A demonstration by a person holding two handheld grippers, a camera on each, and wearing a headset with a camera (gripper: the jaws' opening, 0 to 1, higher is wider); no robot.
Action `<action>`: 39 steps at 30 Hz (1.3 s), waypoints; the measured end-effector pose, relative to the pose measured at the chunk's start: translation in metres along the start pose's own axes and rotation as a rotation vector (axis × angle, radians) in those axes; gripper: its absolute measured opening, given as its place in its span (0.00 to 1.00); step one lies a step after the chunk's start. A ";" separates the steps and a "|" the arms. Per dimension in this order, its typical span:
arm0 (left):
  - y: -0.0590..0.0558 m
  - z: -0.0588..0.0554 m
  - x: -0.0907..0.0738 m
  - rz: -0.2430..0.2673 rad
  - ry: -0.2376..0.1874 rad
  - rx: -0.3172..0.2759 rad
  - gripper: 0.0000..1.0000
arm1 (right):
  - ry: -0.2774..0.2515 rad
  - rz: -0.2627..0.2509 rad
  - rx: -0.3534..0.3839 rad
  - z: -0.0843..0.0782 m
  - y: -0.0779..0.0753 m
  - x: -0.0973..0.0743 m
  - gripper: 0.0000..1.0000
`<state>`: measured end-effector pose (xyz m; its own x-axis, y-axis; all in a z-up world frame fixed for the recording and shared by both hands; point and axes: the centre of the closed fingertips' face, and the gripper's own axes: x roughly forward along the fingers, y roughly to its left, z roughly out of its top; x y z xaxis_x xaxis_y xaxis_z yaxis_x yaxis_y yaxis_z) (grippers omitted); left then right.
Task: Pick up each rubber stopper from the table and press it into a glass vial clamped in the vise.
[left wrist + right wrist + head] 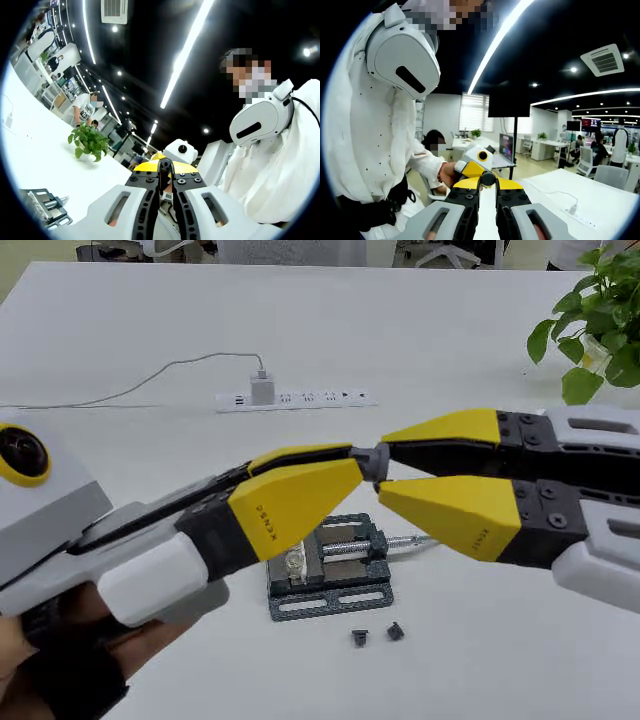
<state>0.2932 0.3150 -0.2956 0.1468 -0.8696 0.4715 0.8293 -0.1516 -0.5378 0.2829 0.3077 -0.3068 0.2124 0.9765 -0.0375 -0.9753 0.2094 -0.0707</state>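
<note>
Both grippers are raised above the table and meet tip to tip in the head view. A dark rubber stopper sits where the tips meet. My right gripper comes in from the right and is shut on that stopper. My left gripper comes from the lower left with its jaws together against the stopper; whether it also grips it is unclear. Below stands the small vise with a glass vial clamped in it. Two more stoppers lie on the table in front of the vise.
A white power strip with a plugged charger and cable lies across the far table. A potted plant stands at the far right. The vise also shows in the left gripper view. A person in a headset stands behind the grippers.
</note>
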 end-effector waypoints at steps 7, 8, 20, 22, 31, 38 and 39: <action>-0.001 -0.001 -0.001 -0.005 0.004 -0.013 0.03 | 0.019 0.007 -0.020 0.000 0.001 0.000 0.06; -0.001 -0.001 -0.002 -0.005 0.004 -0.012 0.03 | 0.022 0.006 -0.022 -0.001 0.001 0.000 0.05; -0.002 -0.003 -0.005 -0.011 0.015 -0.004 0.04 | 0.040 0.010 -0.011 -0.003 0.003 0.000 0.05; -0.001 -0.004 -0.005 -0.008 0.021 0.005 0.04 | 0.045 0.010 -0.008 -0.004 0.003 0.001 0.05; 0.002 -0.008 -0.010 0.013 0.070 0.064 0.04 | 0.070 0.017 0.004 -0.013 0.003 0.002 0.05; 0.003 -0.011 -0.012 0.026 0.115 0.123 0.05 | 0.080 0.028 0.012 -0.010 0.007 0.012 0.05; 0.002 -0.011 -0.012 0.027 0.118 0.126 0.06 | 0.082 0.029 0.010 -0.009 0.007 0.013 0.05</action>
<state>0.2875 0.3203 -0.3104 0.1115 -0.9229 0.3686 0.8879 -0.0741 -0.4540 0.2790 0.3215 -0.3171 0.1883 0.9747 -0.1204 -0.9815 0.1824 -0.0586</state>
